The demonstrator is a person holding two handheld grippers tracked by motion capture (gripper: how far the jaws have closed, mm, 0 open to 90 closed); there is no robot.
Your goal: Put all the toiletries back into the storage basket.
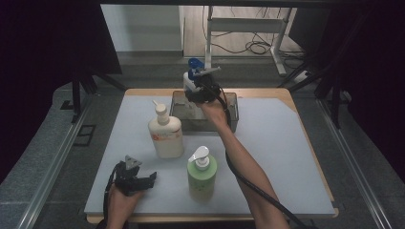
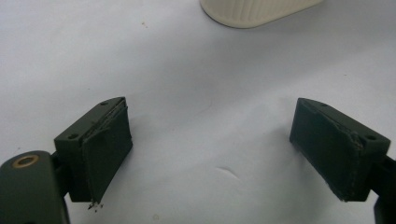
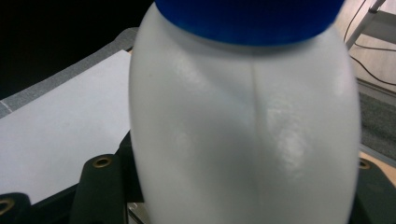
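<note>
Two grippers are seen: the right gripper (image 1: 200, 91) is clamped on a white plastic bottle with a blue cap (image 3: 243, 121), held over the clear rectangular plastic bin (image 1: 233, 107) at twelve o'clock on the table. At seven o'clock, the left gripper (image 2: 210, 154) is rested with jaws spread, nothing between them.

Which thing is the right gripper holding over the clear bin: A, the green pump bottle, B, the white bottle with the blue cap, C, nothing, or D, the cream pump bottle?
B: the right gripper is closed on the white bottle with the blue cap above the clear bin.
</note>
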